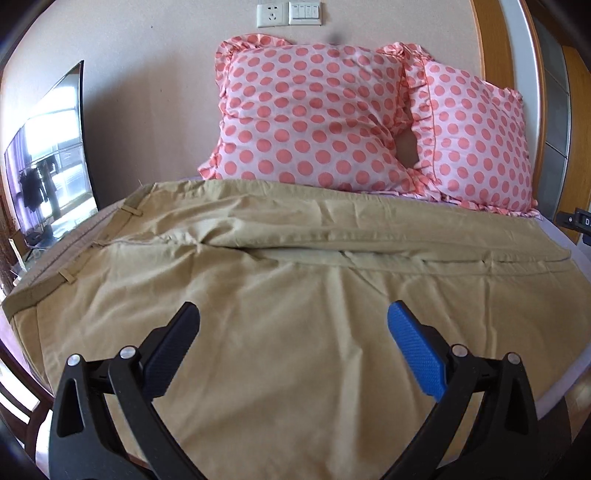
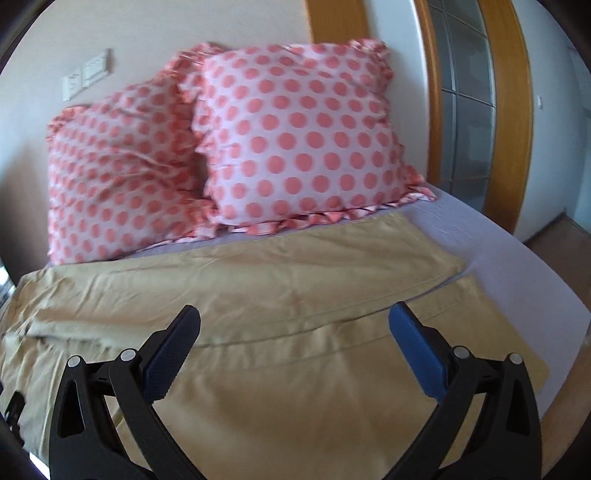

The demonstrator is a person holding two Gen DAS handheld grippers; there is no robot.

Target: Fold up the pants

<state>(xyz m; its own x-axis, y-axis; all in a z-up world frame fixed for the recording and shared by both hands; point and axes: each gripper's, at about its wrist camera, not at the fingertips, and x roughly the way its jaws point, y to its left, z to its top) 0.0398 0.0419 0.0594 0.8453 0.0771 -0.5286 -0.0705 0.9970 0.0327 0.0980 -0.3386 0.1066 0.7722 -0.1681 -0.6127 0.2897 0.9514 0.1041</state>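
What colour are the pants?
Khaki tan pants, plain with no pattern; clearest in the right wrist view.

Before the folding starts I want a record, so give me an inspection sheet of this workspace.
Surface: bed with lilac sheet.
Job's things: khaki pants spread flat, waistband at the left, leg ends at the right.
Clutter: two polka-dot pillows at the wall.
Grippers: left tool open above the pants; right tool open above the legs; both hold nothing.
Cables: nothing seen.
Surroundings: wall socket, television, wooden door frame.
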